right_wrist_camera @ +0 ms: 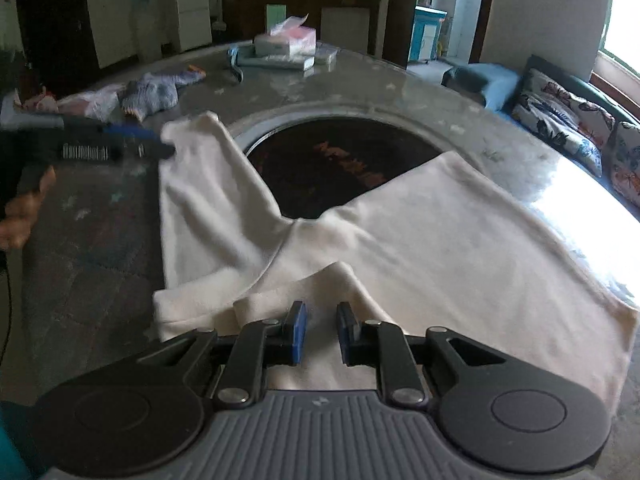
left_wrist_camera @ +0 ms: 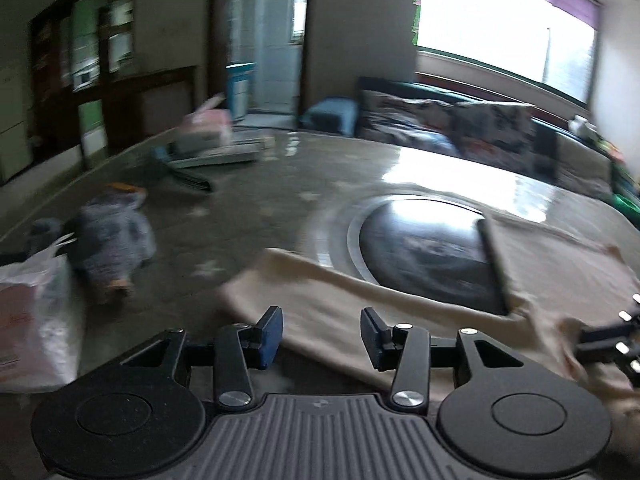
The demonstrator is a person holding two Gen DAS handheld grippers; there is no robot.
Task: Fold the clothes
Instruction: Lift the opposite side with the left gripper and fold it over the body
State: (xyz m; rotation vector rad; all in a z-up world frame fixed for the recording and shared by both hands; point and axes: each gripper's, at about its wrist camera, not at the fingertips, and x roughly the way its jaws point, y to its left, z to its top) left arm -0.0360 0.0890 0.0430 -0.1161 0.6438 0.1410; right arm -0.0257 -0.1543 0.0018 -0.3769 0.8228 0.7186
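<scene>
Far left on the table [right_wrist_camera: 100,248] lie a plastic bag [right_wrist_camera: 90,102] and a grey-blue bundle [right_wrist_camera: 150,94], with a tissue box [right_wrist_camera: 286,42] far behind. The left gripper [left_wrist_camera: 322,332] stands partly open over the near edge of the cream garment [right_wrist_camera: 440,240], nothing between its pads. The garment lies spread on the table, its two legs reaching over the dark round inset [right_wrist_camera: 340,164]. The right gripper [right_wrist_camera: 322,332] sits at the garment's near edge, jaws narrow; a raised fold rises just beyond them, but whether they pinch cloth I cannot tell. Cushions [right_wrist_camera: 560,120] sit far right.
</scene>
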